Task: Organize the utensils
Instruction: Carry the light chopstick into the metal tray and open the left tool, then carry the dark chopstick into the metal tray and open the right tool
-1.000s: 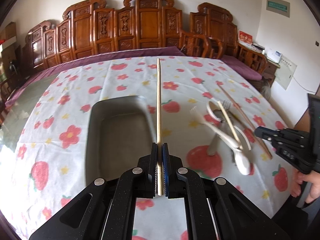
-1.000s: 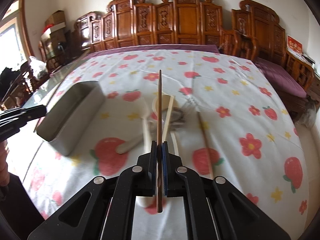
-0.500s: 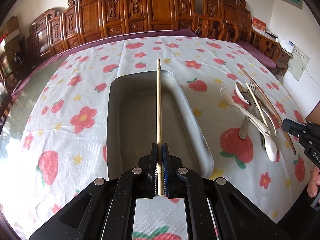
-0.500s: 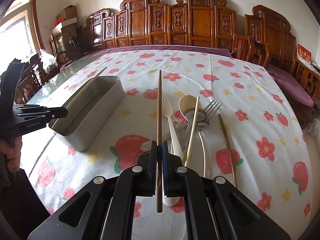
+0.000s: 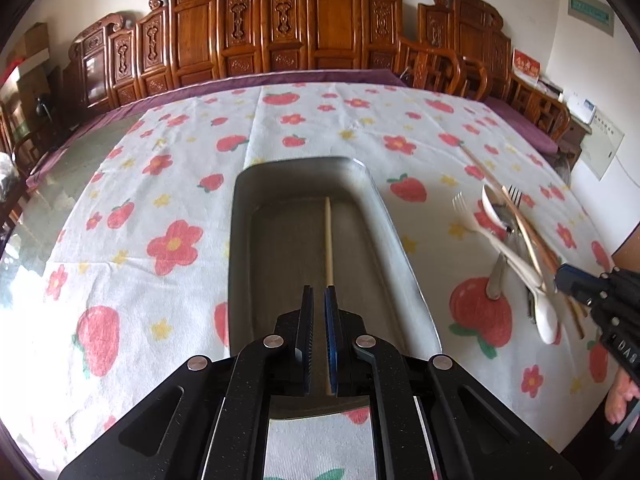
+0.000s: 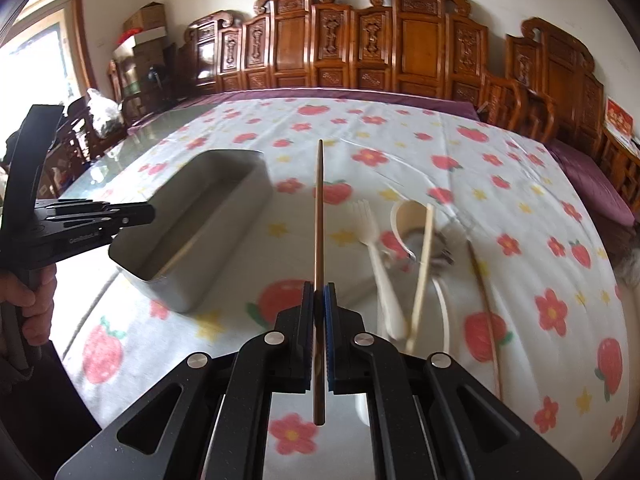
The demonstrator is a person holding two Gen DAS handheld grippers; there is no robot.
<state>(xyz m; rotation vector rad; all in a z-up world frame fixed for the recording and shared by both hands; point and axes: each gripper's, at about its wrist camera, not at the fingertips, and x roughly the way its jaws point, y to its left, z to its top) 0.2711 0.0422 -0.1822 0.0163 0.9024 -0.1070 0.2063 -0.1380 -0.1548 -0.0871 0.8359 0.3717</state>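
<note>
1. The left claw (image 5: 319,300) is hanging over the near end of the metal tray (image 5: 400,240), its jaws sitting apart with nothing pinched between them.
2. A pale wooden chopstick (image 5: 328,240) is lying flat on the tray floor, running lengthwise, thin and round, its near end tucked under the claw's right finger.
3. The tray is a dull grey rectangular tin with rounded corners and smooth, slightly shiny walls, sitting on the bench (image 5: 160,160).
4. The right claw (image 6: 319,296) is clamping a dark brown chopstick (image 6: 318,216), slim and tapered, pointing straight ahead with its butt end sticking out behind the pads.
5. Off to the tray's right, the rest of the pile is sitting loose on the cloth: a cream plastic fork (image 6: 374,248), a cream spoon (image 5: 520,256) with a wide bowl, a metal fork (image 5: 516,200), another pale chopstick (image 6: 424,256) and another brown one (image 6: 484,304). It's blurry in the right wrist view.
6. The tablecloth (image 6: 460,136) is white, soft-looking, printed with red strawberries and flowers.
</note>
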